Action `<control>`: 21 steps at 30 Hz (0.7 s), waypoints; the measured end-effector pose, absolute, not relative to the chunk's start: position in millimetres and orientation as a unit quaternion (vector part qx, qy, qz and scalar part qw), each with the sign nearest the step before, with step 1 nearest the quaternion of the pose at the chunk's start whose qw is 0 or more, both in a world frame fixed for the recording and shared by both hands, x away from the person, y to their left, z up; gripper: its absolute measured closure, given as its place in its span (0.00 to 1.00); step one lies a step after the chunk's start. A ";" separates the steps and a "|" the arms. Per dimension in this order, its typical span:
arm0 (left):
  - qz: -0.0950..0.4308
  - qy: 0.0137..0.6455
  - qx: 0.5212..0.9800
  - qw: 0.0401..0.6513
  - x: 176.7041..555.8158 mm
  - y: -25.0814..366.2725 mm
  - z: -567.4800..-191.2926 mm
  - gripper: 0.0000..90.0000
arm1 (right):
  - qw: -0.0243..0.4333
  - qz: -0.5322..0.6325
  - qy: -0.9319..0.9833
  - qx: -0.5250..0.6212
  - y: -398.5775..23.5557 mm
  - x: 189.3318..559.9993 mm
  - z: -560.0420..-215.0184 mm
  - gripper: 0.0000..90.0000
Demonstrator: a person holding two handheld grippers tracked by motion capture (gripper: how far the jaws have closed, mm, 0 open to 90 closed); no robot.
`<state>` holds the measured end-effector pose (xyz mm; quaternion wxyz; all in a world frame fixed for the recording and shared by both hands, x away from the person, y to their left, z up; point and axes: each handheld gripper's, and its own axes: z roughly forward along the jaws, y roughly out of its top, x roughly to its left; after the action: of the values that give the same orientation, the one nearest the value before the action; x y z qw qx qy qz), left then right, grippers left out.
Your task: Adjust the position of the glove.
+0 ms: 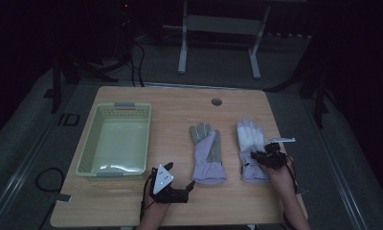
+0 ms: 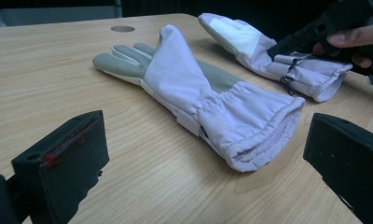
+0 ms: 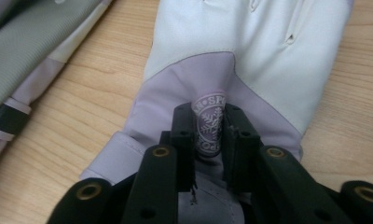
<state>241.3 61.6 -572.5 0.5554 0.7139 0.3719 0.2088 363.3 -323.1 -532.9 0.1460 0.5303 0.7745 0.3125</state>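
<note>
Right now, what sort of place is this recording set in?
Probably a lab or studio set up for recording, not a home: a lone wooden table on grey carpet, dark surroundings, cables on the floor, and a metal stand frame behind. Only gloves and a basket are laid out.

A pale green plastic basket with slotted walls and grey handles sits on the left half of the wooden table. A round grey cable grommet lies near the table's far edge, at upper centre. Beyond it stands a white metal frame, and black cables trail on the grey floor at lower left.
</note>
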 end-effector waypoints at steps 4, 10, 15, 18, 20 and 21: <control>0.209 0.372 0.714 0.556 241.4 61.6 -572.5 0.00 | 0.141 0.317 0.767 0.540 -327.2 362.9 -524.0 0.88; 0.209 0.372 0.714 0.556 241.3 61.7 -572.6 0.00 | 0.165 0.334 0.759 0.535 -327.4 356.3 -500.3 0.88; 0.206 0.374 0.712 0.557 241.8 62.6 -572.7 0.00 | 0.181 0.352 0.744 0.538 -326.8 351.7 -477.6 0.88; 0.206 0.373 0.713 0.557 241.7 62.5 -572.6 0.00 | 0.176 0.362 0.739 0.541 -325.2 350.3 -469.8 0.88; 0.206 0.373 0.713 0.557 241.6 62.5 -572.6 0.00 | 0.178 0.372 0.737 0.536 -321.2 347.8 -461.2 0.88; 0.206 0.372 0.713 0.558 241.6 62.5 -572.6 0.00 | 0.176 0.374 0.739 0.532 -319.0 346.9 -457.4 0.88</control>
<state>241.6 62.5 -572.6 0.5576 0.7128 0.3723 0.2059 346.9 -319.0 -457.4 0.1759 0.5320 0.7388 0.3744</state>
